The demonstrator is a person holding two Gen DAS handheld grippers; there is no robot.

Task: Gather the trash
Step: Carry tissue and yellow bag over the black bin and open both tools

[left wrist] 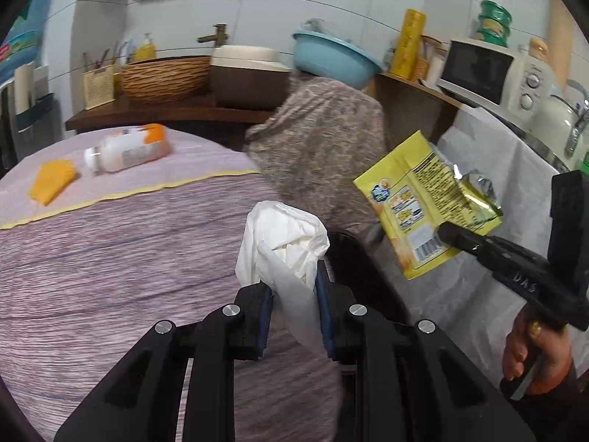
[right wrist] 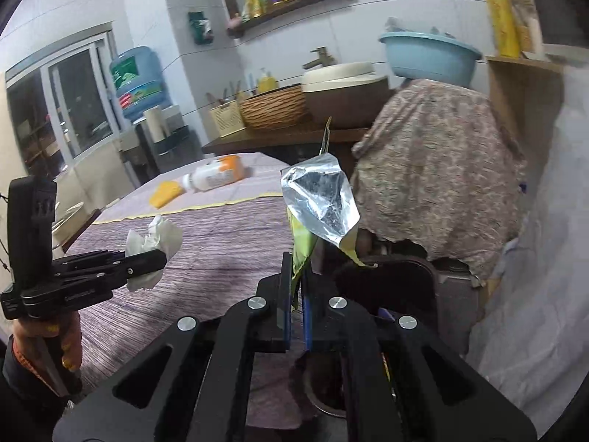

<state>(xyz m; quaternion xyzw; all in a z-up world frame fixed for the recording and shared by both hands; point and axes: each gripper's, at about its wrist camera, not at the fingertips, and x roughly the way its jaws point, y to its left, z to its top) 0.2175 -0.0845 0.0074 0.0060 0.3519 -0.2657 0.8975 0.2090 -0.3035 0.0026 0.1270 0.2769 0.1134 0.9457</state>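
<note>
**Both grippers clamped, held level with each other**

Left gripper (left wrist: 292, 287) had its jaws narrowed onto a crumpled white tissue (left wrist: 283, 243), blue pads (left wrist: 324, 294) pressing both sides. It pointed forward and downward. Right gripper (right wrist: 296, 291) was fully closed on a yellow snack wrapper (left wrist: 419, 199), which stuck up past its fingertips. It sat well apart, to the right of the left gripper, angled inward toward it. A hand (left wrist: 533, 350) wrapped the right handle from below; another hand (right wrist: 55, 346) gripped the left handle likewise.
</note>
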